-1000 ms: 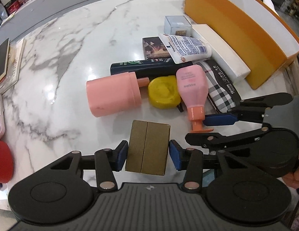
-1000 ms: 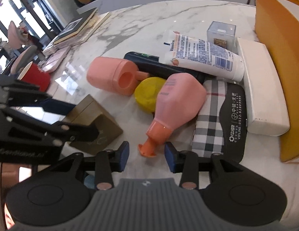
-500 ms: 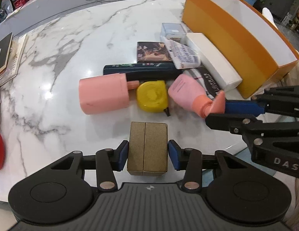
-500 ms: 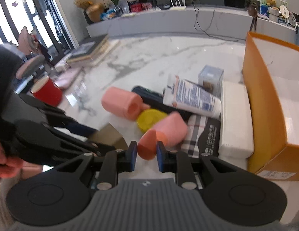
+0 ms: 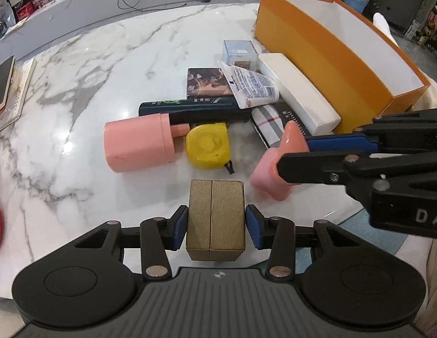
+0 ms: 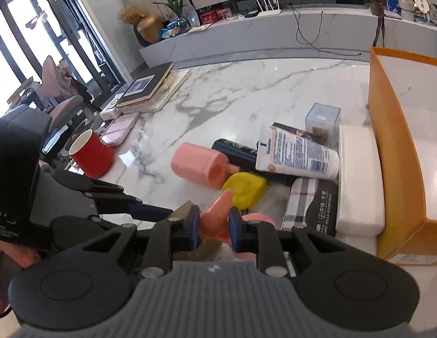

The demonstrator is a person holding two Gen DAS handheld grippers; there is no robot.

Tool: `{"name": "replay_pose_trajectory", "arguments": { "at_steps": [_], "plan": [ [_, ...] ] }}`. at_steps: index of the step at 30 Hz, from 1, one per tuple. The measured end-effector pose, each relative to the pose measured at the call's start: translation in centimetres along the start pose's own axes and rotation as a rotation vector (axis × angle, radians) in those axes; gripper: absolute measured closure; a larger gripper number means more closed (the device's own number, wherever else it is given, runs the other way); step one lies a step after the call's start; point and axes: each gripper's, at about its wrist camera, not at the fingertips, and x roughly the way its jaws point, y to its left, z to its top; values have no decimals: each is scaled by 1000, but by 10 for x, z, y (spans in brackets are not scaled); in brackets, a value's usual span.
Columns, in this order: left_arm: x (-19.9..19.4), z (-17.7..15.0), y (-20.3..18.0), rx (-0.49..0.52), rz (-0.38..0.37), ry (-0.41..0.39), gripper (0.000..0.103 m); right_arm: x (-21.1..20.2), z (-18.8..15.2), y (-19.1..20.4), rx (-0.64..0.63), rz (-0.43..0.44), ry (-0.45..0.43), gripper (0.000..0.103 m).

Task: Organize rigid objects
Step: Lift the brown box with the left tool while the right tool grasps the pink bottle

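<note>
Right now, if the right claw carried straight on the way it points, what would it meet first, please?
Probably the yellow tape measure, lying just beyond the pink bottle the right claw grips; depth is hard to judge.

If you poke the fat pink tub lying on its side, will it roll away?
Probably. The pink tub is round and lies on smooth marble. Its spout touches the yellow tape measure, which might block it that way.

White marble desk (image 6: 246, 90) with grey veining. Long grey console (image 6: 274, 36) along the far wall carries plants and boxes. Tall dark-framed windows (image 6: 35, 28) admit daylight at left.
</note>
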Motion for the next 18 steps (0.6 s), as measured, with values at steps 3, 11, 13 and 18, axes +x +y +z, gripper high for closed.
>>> {"name": "replay_pose_trajectory", "arguments": {
  "at_steps": [3, 11, 13, 18],
  "plan": [
    [2, 1, 1, -17, 12, 0, 53, 3, 4, 1, -2, -24, -26, 79],
    [3, 2, 3, -20, 24, -1, 53, 8, 25, -9, 93, 76, -28, 103],
    [3, 2, 3, -21, 26, -5, 53, 8, 24, -4, 59, 39, -36, 103],
    [3, 3, 4, -8, 26, -1, 53, 19, 17, -10, 29, -22, 20, 92]
  ]
}}
